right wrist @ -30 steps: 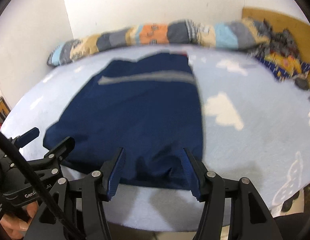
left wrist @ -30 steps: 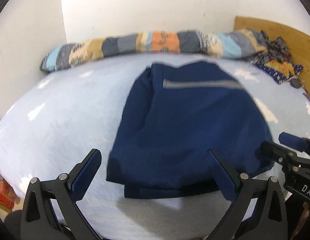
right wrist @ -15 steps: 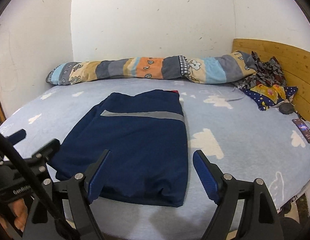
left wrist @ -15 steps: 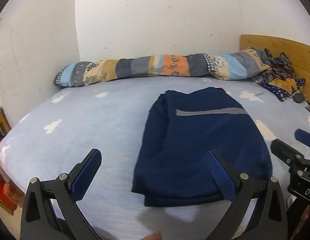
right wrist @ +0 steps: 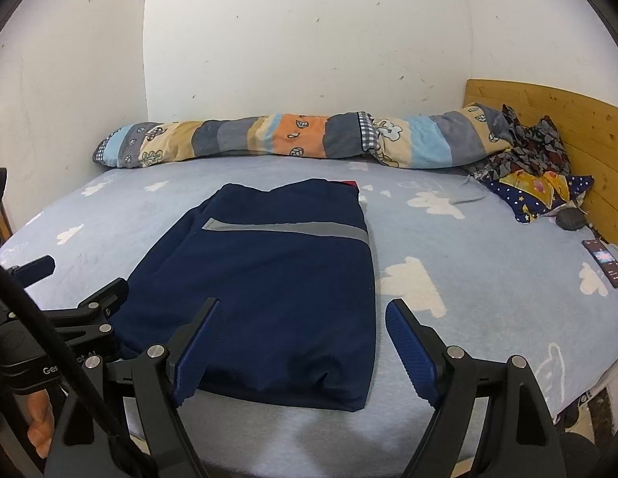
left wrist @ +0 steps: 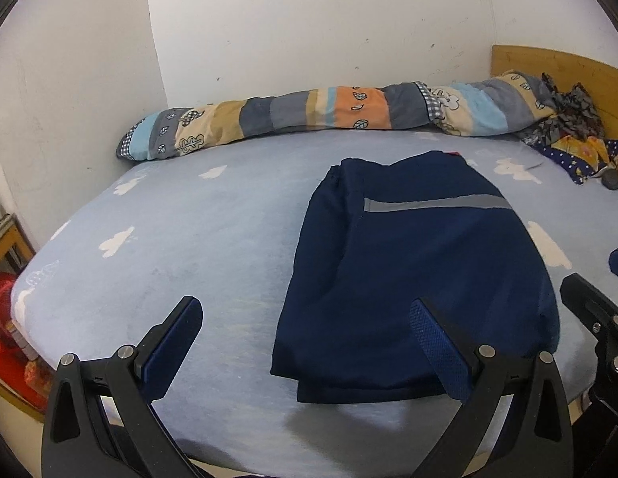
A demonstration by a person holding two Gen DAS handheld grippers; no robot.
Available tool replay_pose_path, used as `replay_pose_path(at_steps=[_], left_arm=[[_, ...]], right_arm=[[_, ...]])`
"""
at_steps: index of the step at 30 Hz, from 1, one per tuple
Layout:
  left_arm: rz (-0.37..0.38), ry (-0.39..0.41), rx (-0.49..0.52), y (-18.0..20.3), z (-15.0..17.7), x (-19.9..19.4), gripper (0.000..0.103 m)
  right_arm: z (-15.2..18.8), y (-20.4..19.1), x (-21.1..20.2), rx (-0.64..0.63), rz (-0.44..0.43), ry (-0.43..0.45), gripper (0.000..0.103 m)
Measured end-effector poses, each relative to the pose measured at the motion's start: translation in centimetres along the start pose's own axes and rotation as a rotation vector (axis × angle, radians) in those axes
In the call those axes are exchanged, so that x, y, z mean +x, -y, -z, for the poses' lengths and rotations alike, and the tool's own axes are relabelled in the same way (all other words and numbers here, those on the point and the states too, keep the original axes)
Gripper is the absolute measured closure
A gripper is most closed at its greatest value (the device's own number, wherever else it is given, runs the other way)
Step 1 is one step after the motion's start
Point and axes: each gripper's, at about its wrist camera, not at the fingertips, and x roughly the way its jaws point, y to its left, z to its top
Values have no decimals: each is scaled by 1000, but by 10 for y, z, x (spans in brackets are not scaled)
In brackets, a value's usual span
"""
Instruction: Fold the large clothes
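A navy garment (left wrist: 416,275) with a grey reflective stripe lies folded into a rectangle on the light blue bed (left wrist: 181,247); it also shows in the right wrist view (right wrist: 269,290). My left gripper (left wrist: 305,342) is open and empty, held above the bed's near edge in front of the garment's left corner. My right gripper (right wrist: 303,342) is open and empty, held above the near edge in front of the garment's right corner. Each gripper shows at the edge of the other's view.
A long patchwork bolster (right wrist: 301,139) lies along the far wall. Crumpled clothes (right wrist: 536,183) sit by the wooden headboard (right wrist: 567,127) at right. A phone (right wrist: 605,263) and a dark round object (right wrist: 571,219) lie near the right edge. Red items (left wrist: 6,342) sit beside the bed at left.
Both grippers have drawn back and risen from the garment's near edge. The right jaws have opened wider. The garment stays flat on the bed.
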Motion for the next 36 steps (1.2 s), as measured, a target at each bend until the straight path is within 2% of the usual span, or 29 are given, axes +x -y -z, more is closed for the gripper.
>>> replay_pose_path(at_steps=[3, 6, 7, 11, 36], left_arm=[[59, 20, -27, -6, -1, -4, 0], [191, 38, -88, -18, 0, -8, 0], [204, 45, -101, -21, 0, -9, 0], [117, 48, -72, -20, -2, -7, 0], [67, 27, -29, -10, 0, -1, 0]], right_arm=[[0, 0, 0, 2, 1, 1, 16], [-1, 0, 0, -2, 2, 0, 16], [0, 0, 0, -1, 1, -1, 16], [-1, 0, 0, -2, -2, 1, 16], [2, -5, 0, -12, -5, -4, 16]])
